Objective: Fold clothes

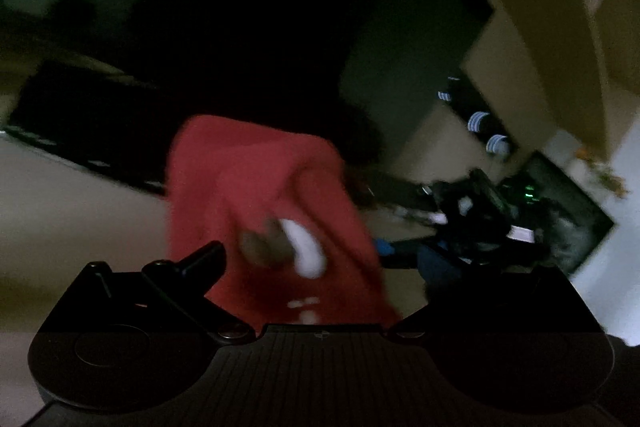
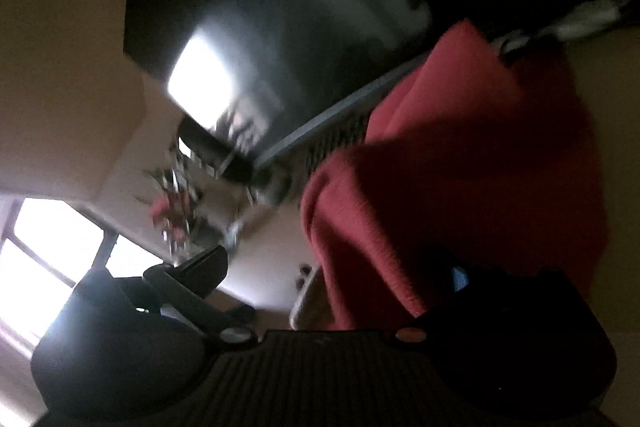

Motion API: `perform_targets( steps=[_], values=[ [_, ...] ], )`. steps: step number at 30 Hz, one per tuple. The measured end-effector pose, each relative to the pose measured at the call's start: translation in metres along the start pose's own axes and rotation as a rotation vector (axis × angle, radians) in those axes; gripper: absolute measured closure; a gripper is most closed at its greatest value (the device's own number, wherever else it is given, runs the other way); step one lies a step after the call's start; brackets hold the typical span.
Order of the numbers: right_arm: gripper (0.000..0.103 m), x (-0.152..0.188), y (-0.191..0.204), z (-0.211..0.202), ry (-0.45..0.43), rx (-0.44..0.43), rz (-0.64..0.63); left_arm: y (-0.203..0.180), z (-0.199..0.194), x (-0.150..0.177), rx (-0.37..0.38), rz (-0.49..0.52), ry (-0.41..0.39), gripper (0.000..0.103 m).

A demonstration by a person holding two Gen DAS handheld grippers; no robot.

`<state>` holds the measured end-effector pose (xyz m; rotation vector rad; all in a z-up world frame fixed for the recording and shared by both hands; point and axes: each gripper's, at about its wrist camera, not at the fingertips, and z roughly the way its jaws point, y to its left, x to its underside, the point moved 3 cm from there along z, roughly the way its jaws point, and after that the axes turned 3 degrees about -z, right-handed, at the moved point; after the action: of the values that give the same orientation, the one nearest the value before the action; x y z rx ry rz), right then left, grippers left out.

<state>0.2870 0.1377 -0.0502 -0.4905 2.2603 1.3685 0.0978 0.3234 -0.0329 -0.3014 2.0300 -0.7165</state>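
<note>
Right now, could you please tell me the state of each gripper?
Left gripper: cannot be told; red garment hangs in front, blurred.
Right gripper: cannot be told; the garment covers one finger.

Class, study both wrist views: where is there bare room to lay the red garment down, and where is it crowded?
Left wrist view: a bare pale surface lies left of the hanging red fleece garment, below a long black edge. Right of the garment is crowded with blurred dark clutter. The right wrist view shows mostly wall and window, no clear place.

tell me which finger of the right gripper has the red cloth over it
The finger on the picture's right in the right wrist view: the red cloth drapes over it, while the other finger stands bare.
</note>
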Motion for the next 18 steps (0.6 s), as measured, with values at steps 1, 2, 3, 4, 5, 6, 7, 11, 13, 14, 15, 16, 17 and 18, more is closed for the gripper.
perform_targets(
  steps=[1,2,3,4,5,6,7,11,13,14,15,16,17,18],
  values=[
    [0.0,0.0,0.005,0.006,0.018,-0.012,-0.025,0.005,0.001,0.0,-0.034,-0.006,0.007,0.0],
    [0.0,0.0,0.008,0.01,0.032,-0.021,-0.043,0.009,0.004,0.001,-0.061,-0.013,0.019,0.0],
    [0.0,-0.002,0.008,0.01,0.037,-0.021,-0.046,0.013,0.008,0.003,-0.089,-0.019,0.032,0.0],
    [0.0,-0.004,0.009,0.009,0.04,-0.019,-0.049,0.016,0.014,0.004,-0.12,-0.018,0.052,0.0],
    [0.0,-0.007,0.01,0.005,0.041,-0.01,-0.056,0.018,0.02,0.006,-0.156,-0.013,0.073,0.0],
    [0.0,-0.011,0.013,0.0,0.034,0.0,-0.069,0.02,0.026,0.007,-0.194,-0.006,0.094,0.0],
    [0.0,-0.014,0.019,-0.011,0.006,0.024,-0.106,0.021,0.033,0.009,-0.243,0.009,0.116,0.0],
    [0.0,-0.02,0.04,-0.047,-0.119,0.307,-0.324,0.028,0.045,0.014,-0.369,0.052,0.145,0.0],
    [0.0,-0.02,0.035,-0.042,-0.131,0.523,-0.418,0.031,0.046,0.016,-0.385,0.057,0.151,0.0],
    [0.0,-0.016,0.027,-0.031,-0.1,0.594,-0.445,0.032,0.047,0.017,-0.39,0.062,0.154,0.0],
    [0.0,-0.012,0.019,-0.019,-0.067,0.66,-0.467,0.032,0.048,0.018,-0.395,0.068,0.158,0.0],
    [0.0,-0.007,0.008,-0.006,-0.03,0.714,-0.474,0.033,0.049,0.018,-0.399,0.073,0.161,0.0],
    [0.0,-0.003,0.0,0.004,-0.01,0.748,-0.469,0.031,0.049,0.017,-0.391,0.077,0.158,0.0],
    [0.0,-0.003,-0.005,0.005,-0.031,0.739,-0.436,0.029,0.049,0.015,-0.382,0.08,0.154,0.0]
  ],
)
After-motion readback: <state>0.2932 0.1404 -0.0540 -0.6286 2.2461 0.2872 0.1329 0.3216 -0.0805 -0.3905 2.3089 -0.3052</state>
